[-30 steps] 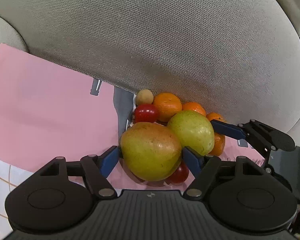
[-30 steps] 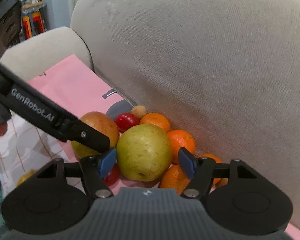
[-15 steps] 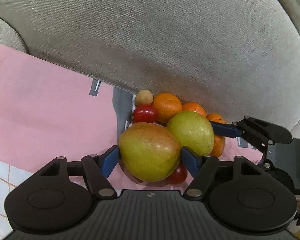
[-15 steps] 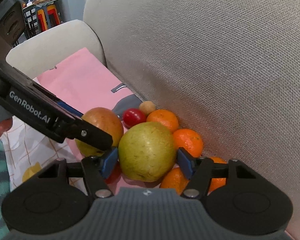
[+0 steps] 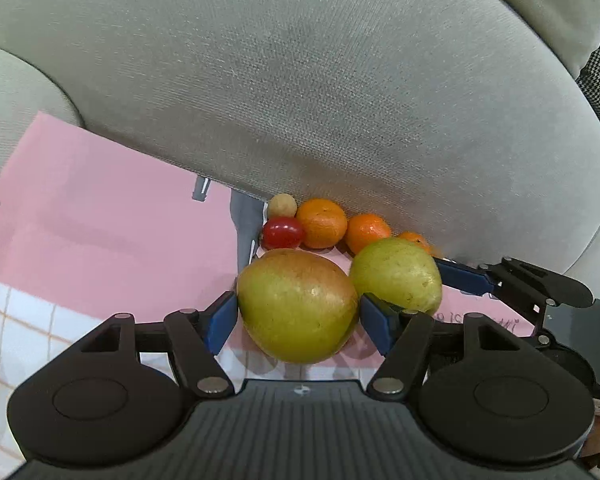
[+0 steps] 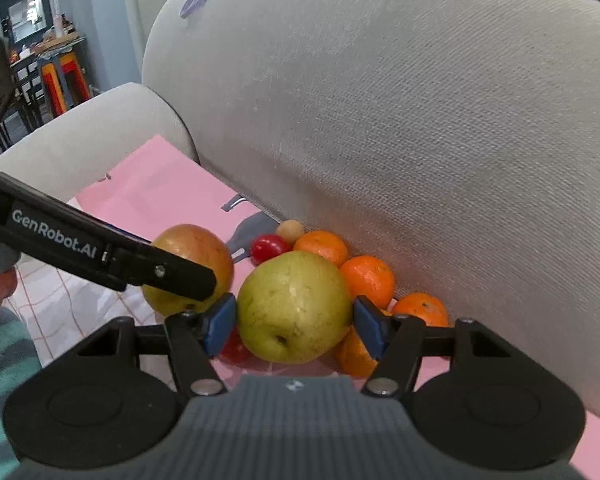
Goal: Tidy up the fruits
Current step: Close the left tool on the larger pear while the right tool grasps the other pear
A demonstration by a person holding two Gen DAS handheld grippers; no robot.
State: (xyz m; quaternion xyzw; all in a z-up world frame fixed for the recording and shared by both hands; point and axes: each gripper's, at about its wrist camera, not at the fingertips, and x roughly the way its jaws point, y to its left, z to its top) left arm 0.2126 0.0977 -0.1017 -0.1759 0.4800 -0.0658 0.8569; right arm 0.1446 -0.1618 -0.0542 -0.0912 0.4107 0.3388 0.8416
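A grey-beige sofa backrest (image 5: 340, 100) fills the upper part of both views, and a pink cloth (image 5: 100, 232) lies on the seat below it, with a white checked cloth (image 5: 20, 320) at the lower left; in the far upper left of the right wrist view we see a dim room with an orange stool (image 6: 66, 78).

In the left wrist view our left gripper (image 5: 298, 316) sits at the bottom centre, its blue pads pressing both sides of a red-blushed pear (image 5: 296, 304); the grip is wide, matched to the fruit. Just right of it in that frame our right gripper (image 6: 294, 322) clamps a green pear (image 6: 294, 306), blue pads on either flank; the two pears touch or nearly touch, we cannot tell which.

The loose fruit lies against the foot of the backrest, above the pears in frame: a small tan round fruit (image 5: 282, 206), a red tomato (image 5: 283, 233) just below it, then a row of tangerines (image 5: 322, 223) running to the right; in the right wrist view another red tomato (image 6: 234, 350) peeks out under the green pear.

At the left edge of the right wrist view we see a striped sleeve (image 6: 0, 360).
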